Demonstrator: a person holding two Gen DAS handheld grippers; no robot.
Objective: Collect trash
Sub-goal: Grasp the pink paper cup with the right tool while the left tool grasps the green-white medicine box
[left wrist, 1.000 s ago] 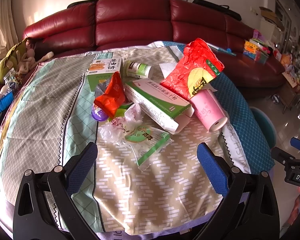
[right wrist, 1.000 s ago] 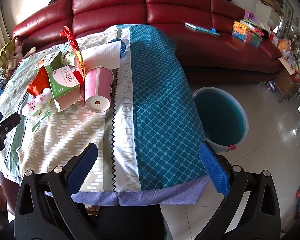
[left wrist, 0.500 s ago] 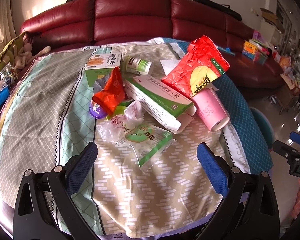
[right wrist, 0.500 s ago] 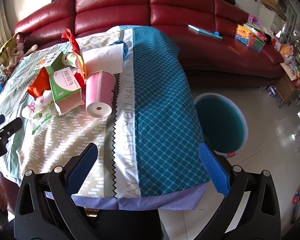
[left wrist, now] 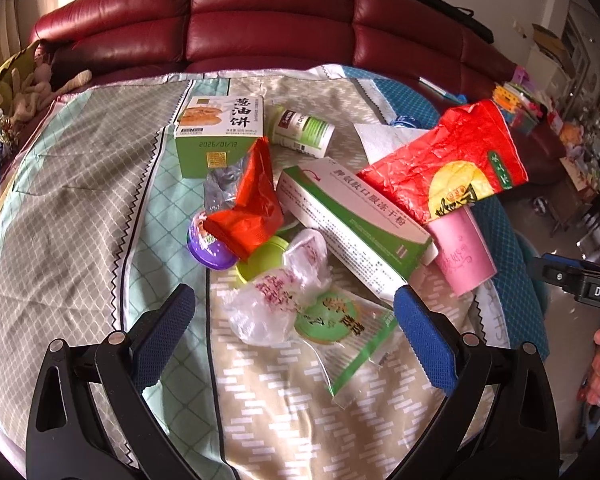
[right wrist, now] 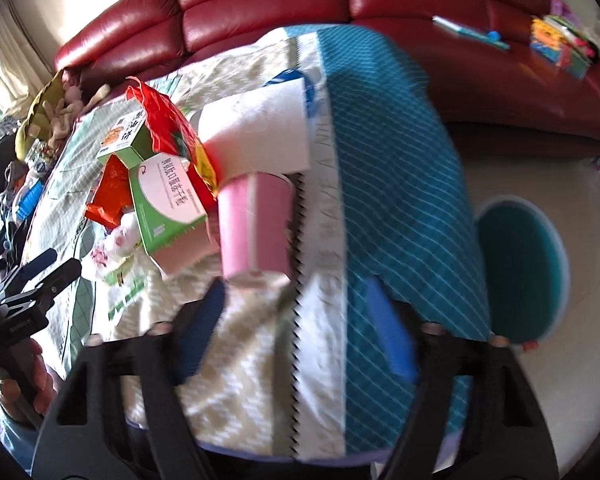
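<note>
A heap of trash lies on the cloth-covered table (left wrist: 76,216): a clear plastic bag (left wrist: 276,300), a green-printed wrapper (left wrist: 340,332), an orange wrapper (left wrist: 248,204), a long green-and-white box (left wrist: 352,220), a red snack bag (left wrist: 448,164) and a pink paper cup (left wrist: 460,252). My left gripper (left wrist: 294,336) is open, its fingers either side of the clear bag and green wrapper. My right gripper (right wrist: 296,332) is open and empty, just in front of the pink cup (right wrist: 256,228). A teal bin (right wrist: 520,272) stands on the floor to the right of the table.
A green cake box (left wrist: 216,136), a white-and-green bottle (left wrist: 304,130), a purple lid (left wrist: 208,240) and a white tissue (right wrist: 260,136) also lie on the table. A red leather sofa (left wrist: 268,24) runs behind. Toys sit on the sofa's right end (right wrist: 560,44).
Both grippers have moved forward over the table. The left one now straddles the clear bag and green wrapper. The right one has closed in on the pink cup; its view is blurred.
</note>
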